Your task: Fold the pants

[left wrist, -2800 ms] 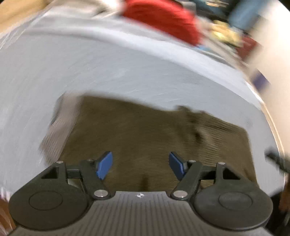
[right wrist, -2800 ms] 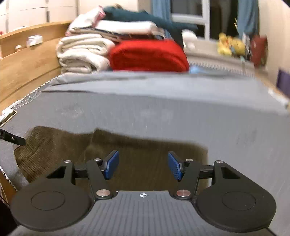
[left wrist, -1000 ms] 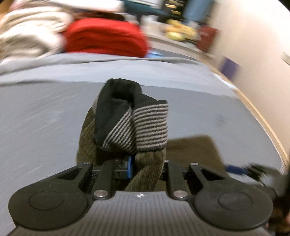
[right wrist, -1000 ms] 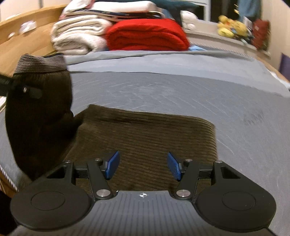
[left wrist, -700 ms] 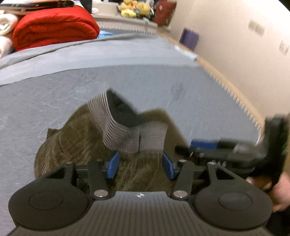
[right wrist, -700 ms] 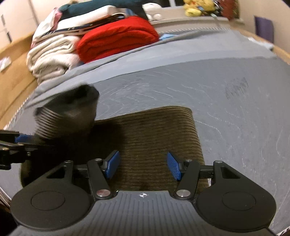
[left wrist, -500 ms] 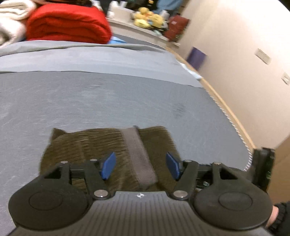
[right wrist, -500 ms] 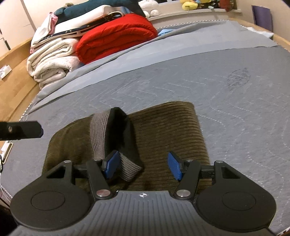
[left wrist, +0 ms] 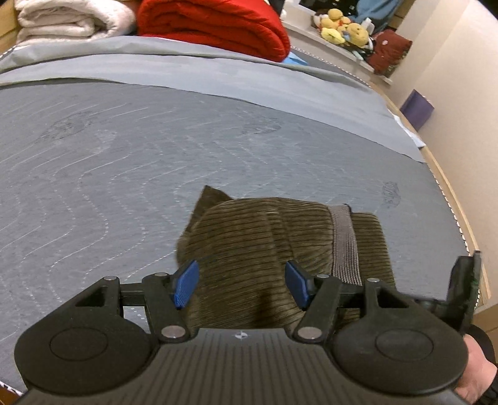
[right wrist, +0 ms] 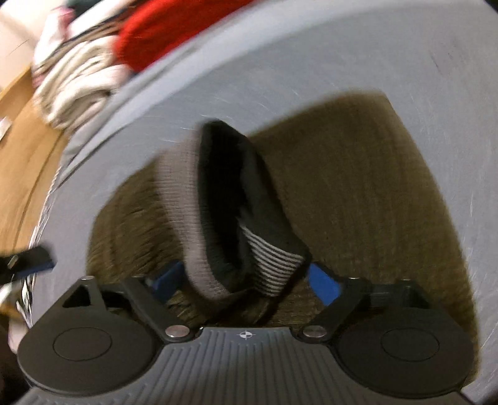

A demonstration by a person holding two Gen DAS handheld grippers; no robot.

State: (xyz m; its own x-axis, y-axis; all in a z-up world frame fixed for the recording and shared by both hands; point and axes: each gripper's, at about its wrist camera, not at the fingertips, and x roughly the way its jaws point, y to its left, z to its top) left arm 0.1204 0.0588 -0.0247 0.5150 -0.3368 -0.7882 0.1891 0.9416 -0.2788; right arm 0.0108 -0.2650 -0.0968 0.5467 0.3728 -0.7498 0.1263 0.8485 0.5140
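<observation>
Pants [left wrist: 280,249] lie folded on the grey mattress [left wrist: 124,155] below your left gripper [left wrist: 241,282], which gapes empty; your right gripper [right wrist: 246,280] straddles the blurred waistband [right wrist: 218,202], grip unclear.

- A home bedroom.
- Grey quilted bed [left wrist: 155,149] with wooden frame [right wrist: 28,149].
- Folded blankets [left wrist: 71,18], red duvet [left wrist: 214,25].
- Plush toys [left wrist: 342,29] on a ledge.
</observation>
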